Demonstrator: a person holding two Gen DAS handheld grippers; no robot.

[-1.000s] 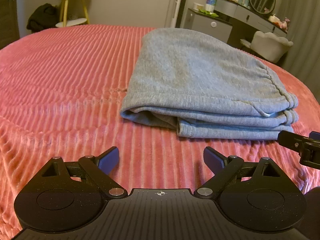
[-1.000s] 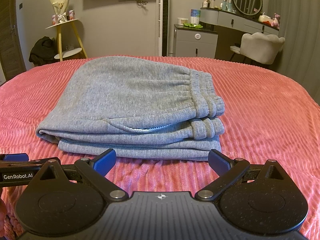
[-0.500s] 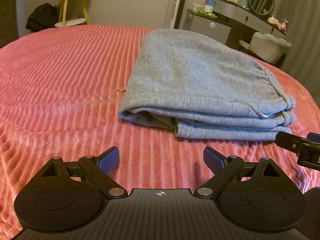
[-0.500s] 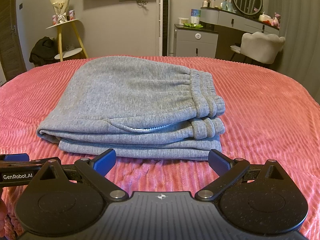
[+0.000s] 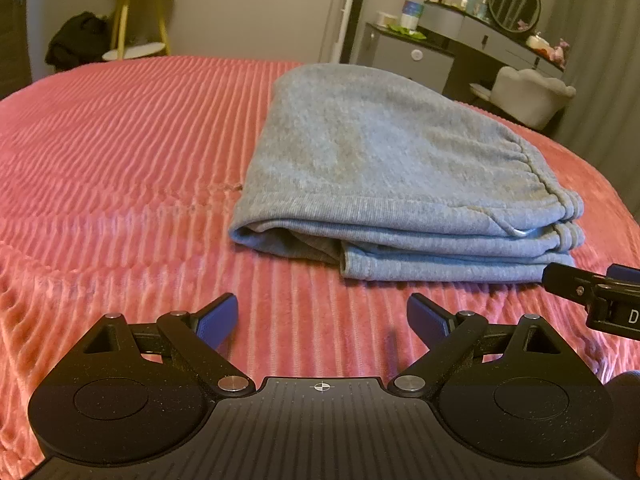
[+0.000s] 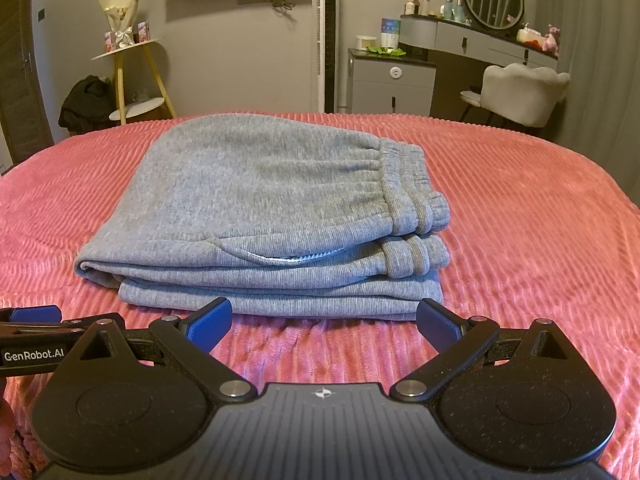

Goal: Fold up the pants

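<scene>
Pants (image 6: 264, 216) lie folded in a neat stack on the pink bed (image 6: 540, 240). Your left gripper (image 5: 322, 318) and right gripper (image 6: 324, 318) wait just in front, fingers spread wide, holding nothing, because the folding looks done.

My left gripper (image 5: 322, 318) hangs level, jaws spread wide, holding nothing. My right gripper (image 6: 324, 320) sits just beside it, level too, jaws equally wide and empty.
</scene>
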